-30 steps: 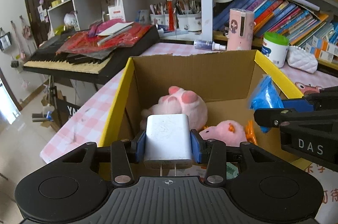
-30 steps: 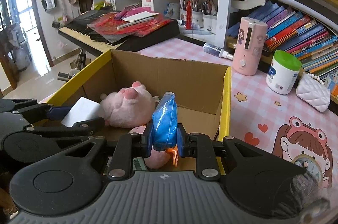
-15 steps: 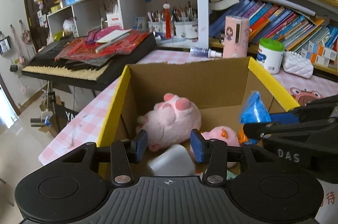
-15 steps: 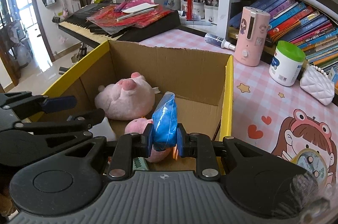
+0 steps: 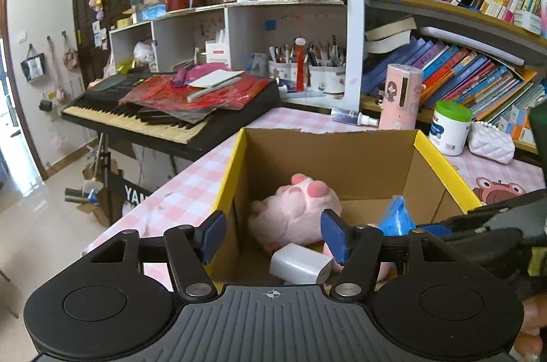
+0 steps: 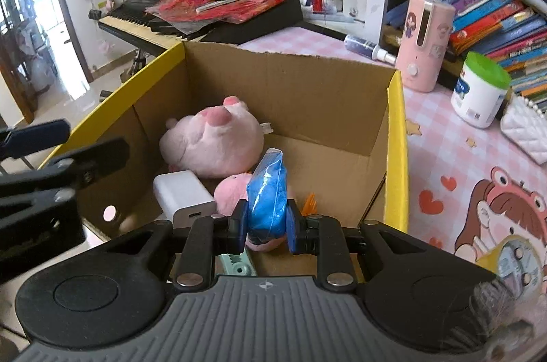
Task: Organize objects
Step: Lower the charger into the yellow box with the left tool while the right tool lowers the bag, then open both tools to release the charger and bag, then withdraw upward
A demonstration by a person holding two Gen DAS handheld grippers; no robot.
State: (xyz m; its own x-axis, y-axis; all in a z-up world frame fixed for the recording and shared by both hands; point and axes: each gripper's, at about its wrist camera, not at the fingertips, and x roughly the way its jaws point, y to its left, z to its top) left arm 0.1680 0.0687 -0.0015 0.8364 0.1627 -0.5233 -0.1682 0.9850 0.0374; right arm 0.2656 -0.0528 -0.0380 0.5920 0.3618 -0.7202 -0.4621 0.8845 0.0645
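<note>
Left tongs (image 5: 273,237) have just been opening, empty, charger (image 5: 301,263) dropped into box (image 5: 328,153); we keep right tongs (image 6: 266,227) clamped on blue bag (image 6: 266,191) for stowing.

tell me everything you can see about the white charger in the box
The charger is a small white block with rounded corners and a smooth, matte plastic look. One end face shows a slot-shaped port. It lies on its side on the floor of the cardboard box, near the left wall, resting against the big pink plush with a smaller pink plush beside it. No gripper touches it: the left gripper, whose jaws have just been opening, stands open and empty above it.
</note>
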